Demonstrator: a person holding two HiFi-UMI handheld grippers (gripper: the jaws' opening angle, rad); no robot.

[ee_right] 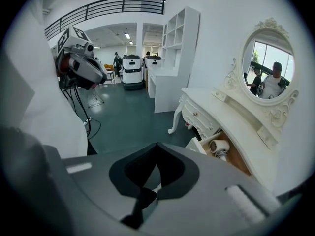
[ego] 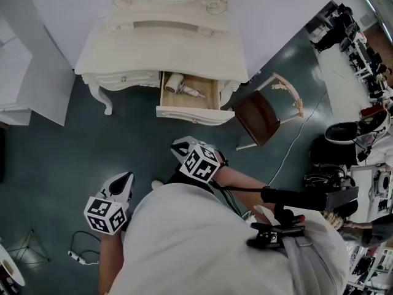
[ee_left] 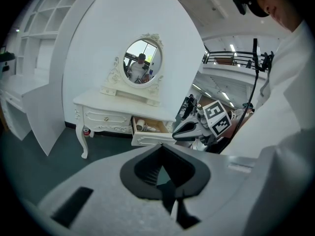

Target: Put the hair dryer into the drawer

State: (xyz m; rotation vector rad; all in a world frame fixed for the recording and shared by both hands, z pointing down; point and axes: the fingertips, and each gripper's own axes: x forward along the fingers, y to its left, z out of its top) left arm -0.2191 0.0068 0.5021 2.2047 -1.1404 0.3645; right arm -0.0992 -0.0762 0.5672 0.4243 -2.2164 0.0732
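Lying in the open drawer, the hair dryer rests at its left end, with what looks like its cord just beside it, so I judge that the putting-in is done. The drawer stands pulled out from the white dressing surface under the oval mirror. Pushing it shut may be the only thing left, though the task does not ask for that. A brown chair stands to the right of the drawer, turned aside, which leaves the front of the drawer free to reach. Both grippers are well apart from the drawer, held close to the person's body. The left gripper has its fingers closed with nothing between them, and the right gripper likewise shows closed, empty fingers. This fits hands with nothing to carry.
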